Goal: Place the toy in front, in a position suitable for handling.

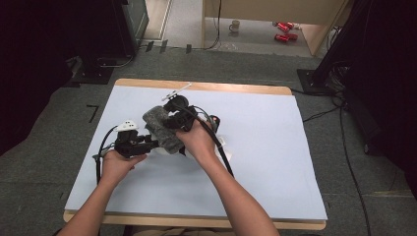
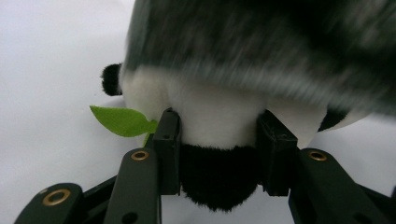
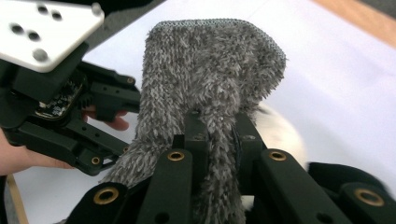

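The left gripper (image 2: 219,154) clamps the plush panda (image 2: 219,116), its head blurred and cut off above. The right gripper (image 3: 219,140) pinches the grey fuzzy sock (image 3: 210,79) draped over the panda, near the table's (image 1: 275,147) middle.

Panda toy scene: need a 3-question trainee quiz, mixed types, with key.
1. True or false: the left gripper is clamped on the panda toy.
2. The right gripper pinches: A) a green leaf B) the grey fuzzy sock C) a cable.
3. Fill in: the green leaf sticks out beside the toy's ____ fur.

Key: 1 true; 2 B; 3 white.
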The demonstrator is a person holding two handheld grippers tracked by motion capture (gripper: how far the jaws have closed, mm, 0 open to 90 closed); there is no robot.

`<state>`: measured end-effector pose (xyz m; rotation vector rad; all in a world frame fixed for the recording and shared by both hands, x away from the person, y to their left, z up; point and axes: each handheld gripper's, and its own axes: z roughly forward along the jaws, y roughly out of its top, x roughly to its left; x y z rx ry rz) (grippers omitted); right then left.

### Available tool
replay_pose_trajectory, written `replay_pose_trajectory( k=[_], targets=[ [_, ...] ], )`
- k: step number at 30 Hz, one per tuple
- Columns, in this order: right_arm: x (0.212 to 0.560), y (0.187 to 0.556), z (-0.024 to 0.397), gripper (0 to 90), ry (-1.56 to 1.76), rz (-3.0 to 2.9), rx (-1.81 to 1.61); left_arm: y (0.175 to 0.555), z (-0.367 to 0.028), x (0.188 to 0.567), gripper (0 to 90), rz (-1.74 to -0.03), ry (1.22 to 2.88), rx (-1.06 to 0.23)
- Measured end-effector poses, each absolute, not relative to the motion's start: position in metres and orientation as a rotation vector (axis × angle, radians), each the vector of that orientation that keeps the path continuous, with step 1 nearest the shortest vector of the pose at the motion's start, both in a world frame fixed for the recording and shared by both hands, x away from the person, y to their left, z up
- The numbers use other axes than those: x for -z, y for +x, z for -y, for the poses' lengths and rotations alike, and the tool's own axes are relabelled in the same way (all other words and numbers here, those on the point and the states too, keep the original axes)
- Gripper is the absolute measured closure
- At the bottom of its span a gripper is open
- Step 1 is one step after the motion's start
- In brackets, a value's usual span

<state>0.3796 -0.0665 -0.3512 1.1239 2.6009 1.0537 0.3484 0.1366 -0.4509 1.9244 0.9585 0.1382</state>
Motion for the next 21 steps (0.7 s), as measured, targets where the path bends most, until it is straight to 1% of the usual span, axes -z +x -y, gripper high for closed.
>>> replay_pose_trajectory(
  k=[4, 8, 10, 11, 12, 16, 21],
  targets=[
    [0.368, 0.380, 0.059, 80.8, 1.117, -2.638, -0.966, 0.349, -0.137, 0.452, 58.4, -0.961, 1.927, -0.133],
    [0.369, 0.376, 0.066, 81.0, 1.063, -2.647, -0.908, 0.349, -0.137, 0.453, 58.5, -0.960, 1.939, -0.131],
    [0.369, 0.372, 0.073, 81.1, 1.040, -2.650, -0.860, 0.350, -0.138, 0.453, 58.6, -0.967, 1.940, -0.120],
    [0.369, 0.370, 0.084, 81.1, 1.060, -2.644, -0.851, 0.350, -0.138, 0.453, 58.6, -0.968, 1.939, -0.118],
    [0.369, 0.370, 0.084, 81.1, 1.060, -2.644, -0.851, 0.350, -0.138, 0.453, 58.6, -0.967, 1.938, -0.114],
    [0.370, 0.370, 0.107, 81.2, 1.112, -2.664, -0.880, 0.350, -0.138, 0.453, 58.7, -0.956, 1.941, -0.112],
    [0.366, 0.371, 0.119, 81.2, 1.136, -2.663, -0.901, 0.350, -0.139, 0.453, 58.7, -0.952, 1.938, -0.104]
  ],
)
